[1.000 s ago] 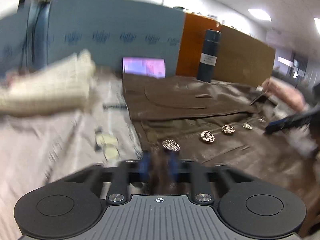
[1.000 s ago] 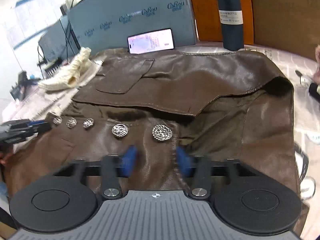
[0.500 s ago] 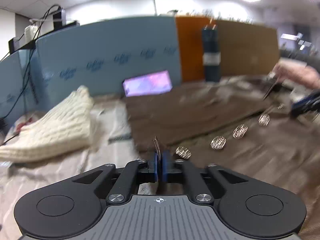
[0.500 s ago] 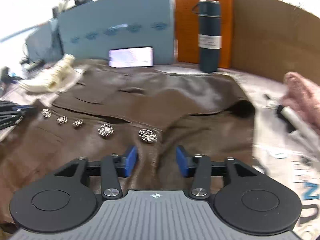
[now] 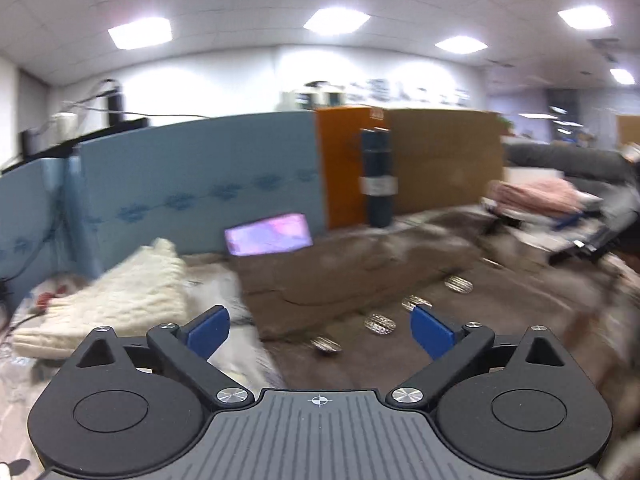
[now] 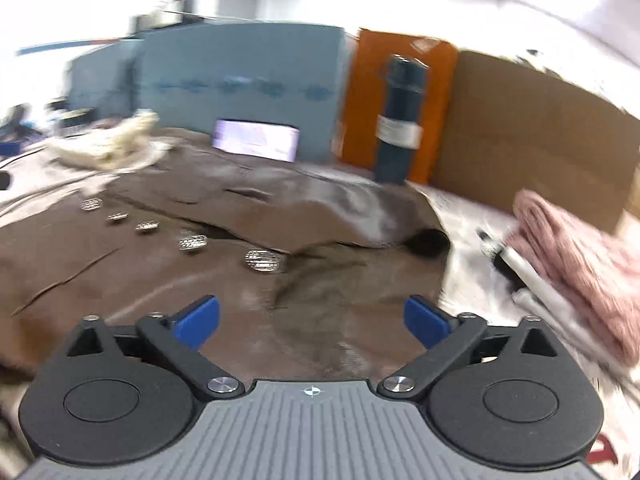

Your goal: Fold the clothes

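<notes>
A brown leather jacket (image 5: 460, 320) with a row of silver buttons (image 5: 378, 323) lies spread on the table; it also fills the right wrist view (image 6: 248, 264), folded over with buttons (image 6: 262, 260) along its front. My left gripper (image 5: 320, 330) is open and empty above the jacket's left edge. My right gripper (image 6: 312, 318) is open and empty above the jacket's near part. The right gripper shows blurred at the far right of the left wrist view (image 5: 580, 236).
A cream knit sweater (image 5: 116, 300) lies at the left. A pink knit garment (image 6: 576, 248) and a white pen-like item (image 6: 532, 276) lie at the right. A phone (image 6: 256, 140), a dark bottle (image 6: 400, 120), blue, orange and cardboard panels stand behind.
My left gripper was shut on the jacket's edge and has let go and opened wide. My right gripper has opened wider. Both have lifted and tilted up.
</notes>
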{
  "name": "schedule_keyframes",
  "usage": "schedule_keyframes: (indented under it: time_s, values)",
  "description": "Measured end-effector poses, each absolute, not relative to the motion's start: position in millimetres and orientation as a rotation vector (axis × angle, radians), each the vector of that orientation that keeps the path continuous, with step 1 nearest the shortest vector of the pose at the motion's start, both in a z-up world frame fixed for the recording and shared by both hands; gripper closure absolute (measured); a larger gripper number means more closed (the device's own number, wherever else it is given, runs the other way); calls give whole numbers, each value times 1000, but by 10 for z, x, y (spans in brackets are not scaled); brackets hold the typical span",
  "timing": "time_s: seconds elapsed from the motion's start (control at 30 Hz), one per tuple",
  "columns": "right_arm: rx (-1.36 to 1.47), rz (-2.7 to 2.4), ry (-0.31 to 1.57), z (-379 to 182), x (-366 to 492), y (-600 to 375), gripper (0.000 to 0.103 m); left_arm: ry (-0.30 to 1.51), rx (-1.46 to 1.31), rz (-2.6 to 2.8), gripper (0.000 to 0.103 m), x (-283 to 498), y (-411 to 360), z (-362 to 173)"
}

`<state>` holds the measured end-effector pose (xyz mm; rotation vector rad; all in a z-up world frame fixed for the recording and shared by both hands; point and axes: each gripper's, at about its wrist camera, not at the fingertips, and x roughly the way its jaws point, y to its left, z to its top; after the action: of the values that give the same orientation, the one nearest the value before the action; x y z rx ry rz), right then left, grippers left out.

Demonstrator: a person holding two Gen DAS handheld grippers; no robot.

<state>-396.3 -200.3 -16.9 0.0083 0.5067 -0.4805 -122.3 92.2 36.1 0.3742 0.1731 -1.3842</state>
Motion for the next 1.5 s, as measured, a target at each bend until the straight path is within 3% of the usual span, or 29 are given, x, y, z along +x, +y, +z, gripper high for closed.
schedule_keyframes:
  time_s: [0.17,0.43,0.87,0.9,0.97,1.0,1.03,1.13,1.17,1.23,1.3,1.4,1.5]
  values:
    - [-58,-336,524,-183,-4131,-1790,2,141,539,-1572,1,-1543,1167,248]
    - [-142,-266,588,-243,-4339,-1547,2,78,865,-1452,1,-1924,1059,-60]
    - [-264,-160,648,-354,-4009,-1411,2,103,724,-1490,3,-1795,841,-64]
    - [-273,-156,648,-354,-3971,-1401,2,116,707,-1501,9,-1768,836,-53]
    - [-281,-166,654,-339,-3943,-1411,2,142,672,-1522,38,-1715,826,-29]
    - [-280,-187,656,-331,-3964,-1437,2,155,654,-1532,64,-1688,822,-17]
    - [-279,-211,660,-322,-3989,-1466,2,168,636,-1543,73,-1661,817,-5]
    - [-276,-296,674,-280,-4099,-1555,6,185,579,-1557,83,-1584,789,42]
    - [-276,-316,673,-263,-4141,-1580,11,166,558,-1546,83,-1562,766,70]
    - [-270,-344,663,-210,-4215,-1639,29,130,516,-1522,86,-1517,720,127]
    - [-247,-355,642,-144,-4254,-1734,66,93,473,-1498,89,-1472,673,183]
    - [-234,-363,568,-9,-4272,-1901,82,39,410,-1460,90,-1406,604,267]
    - [-229,-376,453,164,-4209,-2126,91,-20,372,-1396,90,-1316,442,369]
